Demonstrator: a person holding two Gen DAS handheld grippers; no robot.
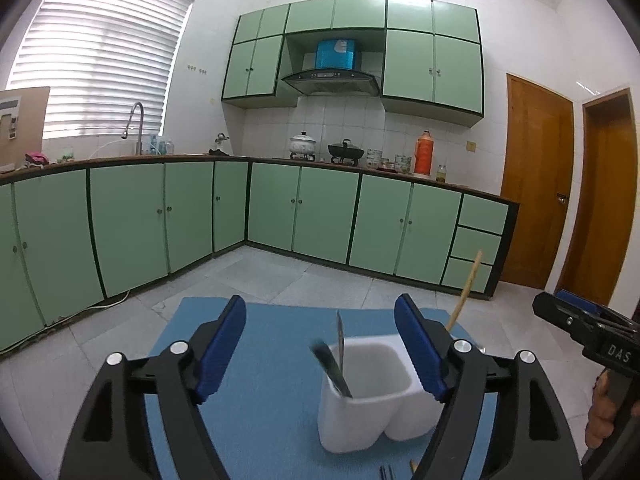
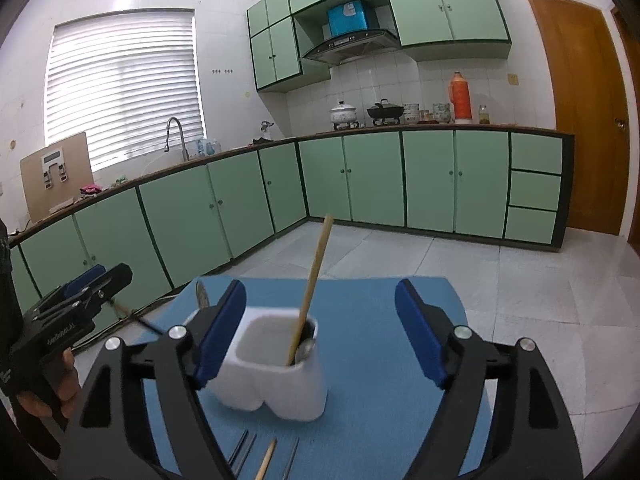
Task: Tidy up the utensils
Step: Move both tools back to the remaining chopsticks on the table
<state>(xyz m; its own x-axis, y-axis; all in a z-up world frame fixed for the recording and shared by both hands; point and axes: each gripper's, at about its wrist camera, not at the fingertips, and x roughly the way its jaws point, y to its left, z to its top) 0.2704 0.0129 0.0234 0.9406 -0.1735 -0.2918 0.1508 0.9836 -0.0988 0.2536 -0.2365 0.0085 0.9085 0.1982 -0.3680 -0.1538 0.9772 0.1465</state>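
Note:
A white two-compartment holder [image 1: 372,392] stands on a blue mat [image 1: 260,360]. My left gripper [image 1: 320,312] is open just before it, with nothing between its pads. A blurred dark utensil [image 1: 332,372] and a metal blade [image 1: 340,340] lean in the left compartment. A wooden handle [image 1: 466,292] sticks up from the right one. In the right wrist view, my right gripper [image 2: 320,300] is open and empty above the holder [image 2: 272,380]. The wooden handle [image 2: 316,280] and a metal spoon [image 2: 306,350] stand in the compartment nearest it. The left gripper [image 2: 92,284] is at the left.
Loose metal chopsticks [image 2: 242,452] and a wooden stick [image 2: 266,460] lie on the mat's near edge. A hand [image 1: 608,412] holds the right gripper [image 1: 580,320] at the frame's right. Green cabinets [image 1: 320,216], a tiled floor [image 1: 280,272] and a wooden door [image 1: 536,184] surround the mat.

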